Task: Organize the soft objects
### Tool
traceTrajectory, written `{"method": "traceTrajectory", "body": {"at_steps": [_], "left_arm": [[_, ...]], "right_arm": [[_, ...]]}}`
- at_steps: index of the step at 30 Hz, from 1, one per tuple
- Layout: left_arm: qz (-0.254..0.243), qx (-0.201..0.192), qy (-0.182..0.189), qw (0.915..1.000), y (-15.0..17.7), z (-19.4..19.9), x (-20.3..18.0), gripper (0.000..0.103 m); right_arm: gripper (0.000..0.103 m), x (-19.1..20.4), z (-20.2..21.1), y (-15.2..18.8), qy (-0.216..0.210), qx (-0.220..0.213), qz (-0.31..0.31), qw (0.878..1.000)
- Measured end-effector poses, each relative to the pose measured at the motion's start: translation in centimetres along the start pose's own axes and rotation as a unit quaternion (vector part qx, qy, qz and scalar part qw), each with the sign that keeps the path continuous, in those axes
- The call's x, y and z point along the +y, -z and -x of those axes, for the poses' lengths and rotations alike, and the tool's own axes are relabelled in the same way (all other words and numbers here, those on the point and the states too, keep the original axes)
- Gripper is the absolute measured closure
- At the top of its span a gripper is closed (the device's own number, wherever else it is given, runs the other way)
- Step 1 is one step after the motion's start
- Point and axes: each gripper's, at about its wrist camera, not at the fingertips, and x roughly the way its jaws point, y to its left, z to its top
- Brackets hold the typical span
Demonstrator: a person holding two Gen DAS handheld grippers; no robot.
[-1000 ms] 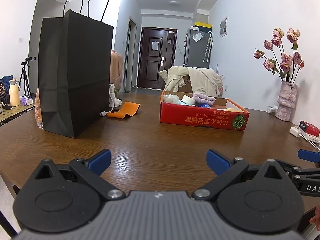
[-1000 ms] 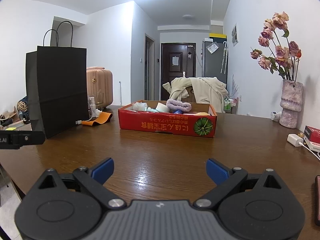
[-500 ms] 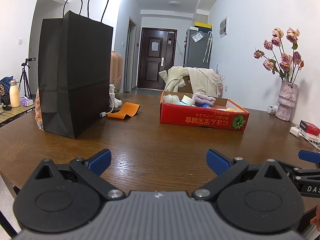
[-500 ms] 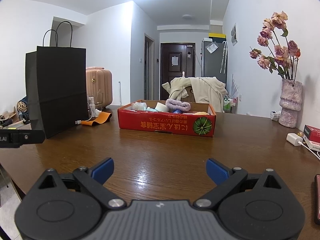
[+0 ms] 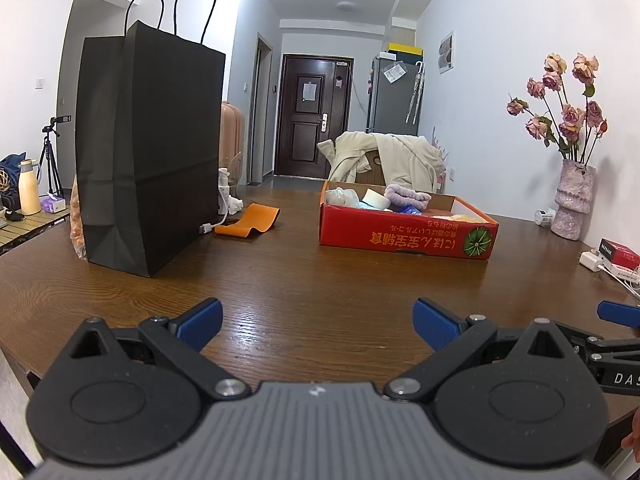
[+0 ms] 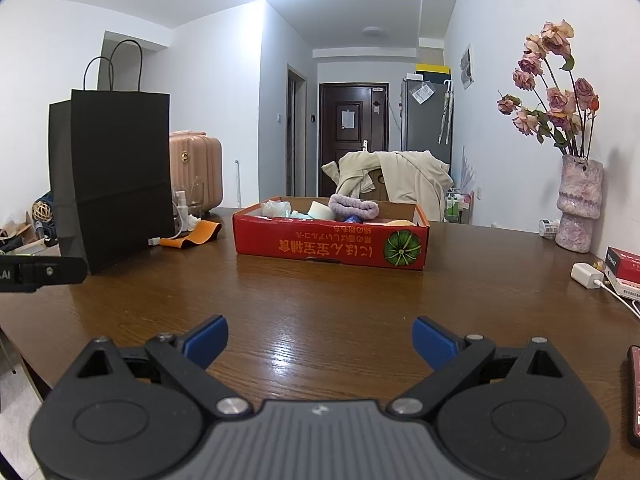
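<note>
A red cardboard box (image 5: 404, 234) (image 6: 328, 242) stands on the brown wooden table (image 5: 304, 280) (image 6: 320, 296), far ahead of both grippers. It holds several soft things, among them a purple fuzzy cloth (image 5: 406, 194) (image 6: 354, 206) and a white roll (image 5: 374, 198). A tall black paper bag (image 5: 148, 152) (image 6: 112, 176) stands upright at the left. My left gripper (image 5: 318, 322) is open and empty above the table's near edge. My right gripper (image 6: 320, 340) is open and empty too, and its side shows in the left wrist view (image 5: 618, 314).
An orange strip (image 5: 248, 222) (image 6: 192, 236) and a white cable lie between bag and box. A vase of dried roses (image 5: 572, 200) (image 6: 578, 204), a white charger (image 6: 586, 276) and a red-white packet (image 5: 618, 252) stand at the right. A coat-draped chair (image 6: 394, 176) is behind the table.
The right gripper's view has drifted slightly, with the box a touch lower and nearer. The left gripper has barely moved. Both stay open.
</note>
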Motion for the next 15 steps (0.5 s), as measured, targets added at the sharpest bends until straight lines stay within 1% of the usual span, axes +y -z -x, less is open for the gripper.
{"method": "traceTrajectory", "body": {"at_steps": [11,15], "left_arm": [[-0.006,0.002,0.009,0.9999,-0.03,-0.03,0.11,0.0],[-0.006,0.0,0.003,1.0,-0.04,0.01,0.19,0.0]], "right_arm": [[0.004,-0.15,0.02,0.18,0.001,0.001,-0.002,1.0],[0.004,-0.19,-0.06,0.13,0.001,0.0,-0.001,1.0]]}}
